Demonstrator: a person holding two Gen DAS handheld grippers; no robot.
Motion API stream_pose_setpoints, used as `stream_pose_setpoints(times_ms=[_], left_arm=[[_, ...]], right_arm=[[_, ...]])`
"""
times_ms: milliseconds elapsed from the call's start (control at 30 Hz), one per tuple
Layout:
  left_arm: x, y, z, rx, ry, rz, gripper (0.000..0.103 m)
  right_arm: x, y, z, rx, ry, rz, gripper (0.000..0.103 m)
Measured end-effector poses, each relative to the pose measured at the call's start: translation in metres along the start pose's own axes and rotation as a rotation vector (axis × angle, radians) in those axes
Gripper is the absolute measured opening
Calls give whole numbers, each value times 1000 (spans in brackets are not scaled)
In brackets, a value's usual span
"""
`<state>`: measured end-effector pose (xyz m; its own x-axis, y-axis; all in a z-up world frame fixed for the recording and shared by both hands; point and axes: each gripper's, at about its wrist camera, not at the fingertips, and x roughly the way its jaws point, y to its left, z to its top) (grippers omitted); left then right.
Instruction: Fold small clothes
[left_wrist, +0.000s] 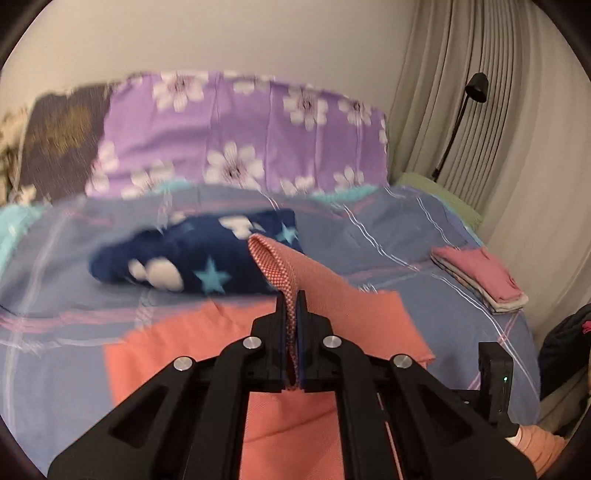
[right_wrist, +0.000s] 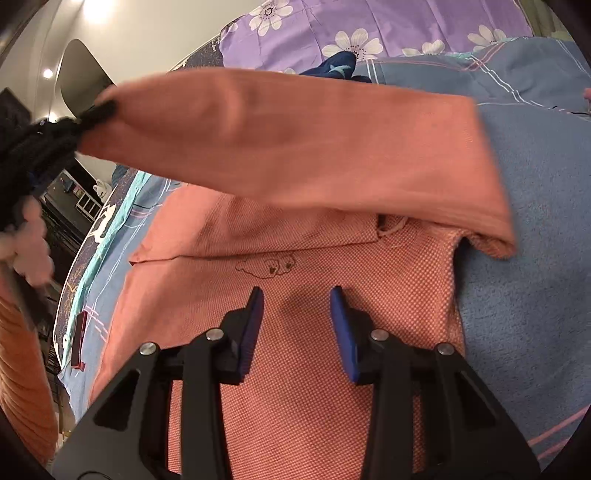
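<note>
A small salmon-orange garment (left_wrist: 192, 350) lies on the blue plaid bed cover (left_wrist: 66, 258). My left gripper (left_wrist: 294, 295) is shut on a fold of its edge and holds that part lifted above the rest. In the right wrist view the garment (right_wrist: 314, 332) lies flat with a small line drawing on it, and the lifted part (right_wrist: 295, 140) stretches across above it from the left gripper (right_wrist: 99, 110) at the left. My right gripper (right_wrist: 297, 295) is open, just over the flat part, holding nothing.
A dark blue starry fleece item (left_wrist: 192, 258) lies behind the garment. A stack of folded clothes (left_wrist: 480, 277) sits at the right of the bed. Purple flowered pillows (left_wrist: 240, 136) are at the back. A red flat object (right_wrist: 79, 339) lies at the left bed edge.
</note>
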<state>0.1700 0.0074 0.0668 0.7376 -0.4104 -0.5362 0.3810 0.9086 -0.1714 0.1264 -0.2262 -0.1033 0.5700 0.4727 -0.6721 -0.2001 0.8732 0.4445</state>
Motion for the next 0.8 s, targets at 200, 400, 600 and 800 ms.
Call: stream_pose_setpoints(times_ms=[200, 400, 600, 800], left_arm=[[-19, 27, -1, -15, -2, 69, 4], [-9, 77, -36, -48, 83, 251, 4], [26, 130, -95, -143, 270, 370, 12], [17, 123, -98, -128, 212, 382, 24]], right_arm=[[14, 11, 25, -42, -19, -24, 37], [22, -10, 22, 45, -24, -139, 10], [22, -9, 19, 14, -9, -108, 26], [18, -3, 16, -5, 2, -114, 29]])
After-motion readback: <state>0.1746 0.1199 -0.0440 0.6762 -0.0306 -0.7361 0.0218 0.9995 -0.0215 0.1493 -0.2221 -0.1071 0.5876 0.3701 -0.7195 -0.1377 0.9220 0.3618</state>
